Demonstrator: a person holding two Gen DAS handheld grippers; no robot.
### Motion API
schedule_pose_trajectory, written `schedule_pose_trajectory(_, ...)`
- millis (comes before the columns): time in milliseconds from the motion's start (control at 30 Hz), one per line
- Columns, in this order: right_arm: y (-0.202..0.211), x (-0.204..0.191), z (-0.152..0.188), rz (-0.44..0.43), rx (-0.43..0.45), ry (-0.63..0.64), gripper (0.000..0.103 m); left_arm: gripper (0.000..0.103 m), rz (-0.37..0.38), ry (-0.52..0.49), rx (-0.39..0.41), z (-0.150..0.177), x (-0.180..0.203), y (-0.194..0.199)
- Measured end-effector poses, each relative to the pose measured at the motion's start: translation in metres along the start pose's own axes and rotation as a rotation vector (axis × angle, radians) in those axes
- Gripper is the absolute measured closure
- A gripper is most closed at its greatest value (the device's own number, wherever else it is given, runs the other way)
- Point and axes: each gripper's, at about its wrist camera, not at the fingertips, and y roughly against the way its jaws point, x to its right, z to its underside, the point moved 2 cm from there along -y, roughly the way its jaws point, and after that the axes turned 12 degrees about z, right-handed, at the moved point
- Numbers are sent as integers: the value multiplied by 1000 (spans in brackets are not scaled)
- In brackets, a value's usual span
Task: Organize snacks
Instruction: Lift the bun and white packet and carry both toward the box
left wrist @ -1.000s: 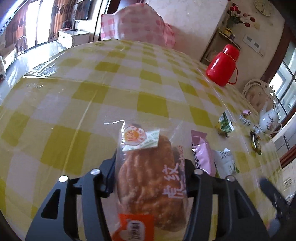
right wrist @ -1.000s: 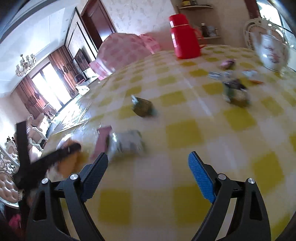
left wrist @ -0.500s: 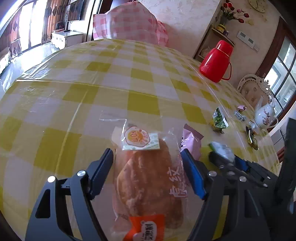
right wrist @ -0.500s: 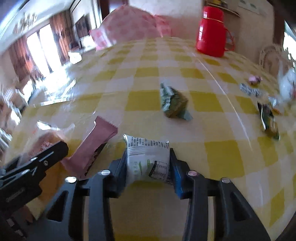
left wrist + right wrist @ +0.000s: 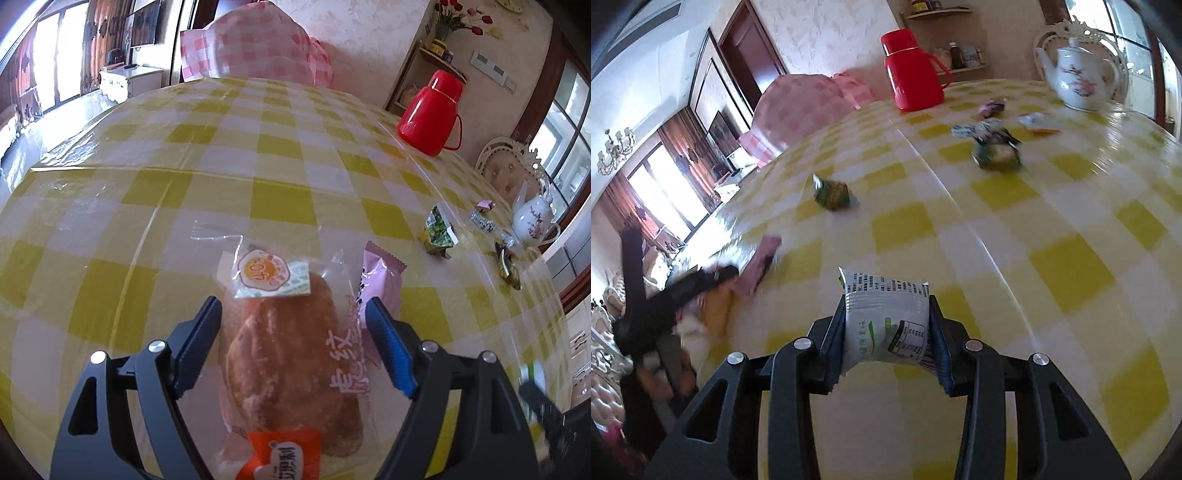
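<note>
The right gripper (image 5: pixel 886 325) is clamping a small white snack pouch (image 5: pixel 884 325) between its pads, jaws narrowed onto both sides of the pouch, which is sticking out ahead of the fingertips above the yellow-checked tablecloth (image 5: pixel 1052 229). The left gripper (image 5: pixel 293 343) is spreading its jaws at this moment; the bagged bread (image 5: pixel 291 354) is lying between them on the cloth, with a gap showing at each blue pad, so nothing is being gripped there.

The bread's long axis is running straight away from the left gripper, in line with its fingers. The pink wafer packet (image 5: pixel 378 280) is lying just beside the bread on the right-pad side, roughly parallel, its near end tucked behind that pad.

The grouped snacks (bread plus pink packet) are sitting to the left of the right gripper and near it, so the pouch would probably be going down beside the pink packet (image 5: pixel 762 262); the left gripper is blurred in that view. The right hand is the nearer one for that.

Ahead of the right gripper the cloth is looking open. Farther ahead: a green wrapped snack (image 5: pixel 833 194), another green packet (image 5: pixel 995 151), small candies, a red thermos (image 5: pixel 912 72) and a white teapot (image 5: pixel 1078 79) well apart. The table edge is curving away to the left, just beyond the left gripper.
</note>
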Motion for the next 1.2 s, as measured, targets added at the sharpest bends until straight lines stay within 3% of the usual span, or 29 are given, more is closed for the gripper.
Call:
schedule_pose_trajectory(33,7,2,7,-12,-3,-8,63,30,-25,-12,-6,1,3,0)
schedule_pose_trajectory(67,14,4,13,-19,9,-10,63,42,-90,-37,-20,5,7,0)
schedule_pose_trajectory(133,26,7,20,-24,31,-7,63,54,-164,-75,-33,13,13,4)
schedule_pose_trajectory(367,48,10,34,-26,61,-14,63,55,-79,36,-3,72,16,66)
schedule_pose_trajectory(833,92,32,82,-148,38,-111,63,55,101,18,78,159,55,172)
schedule_pose_trajectory(967,108,28,96,-164,55,-91,63,55,96,-28,85,178,59,185)
schedule_pose_trajectory(1200,128,14,118,-197,49,-27,63,55,78,-94,23,214,48,197)
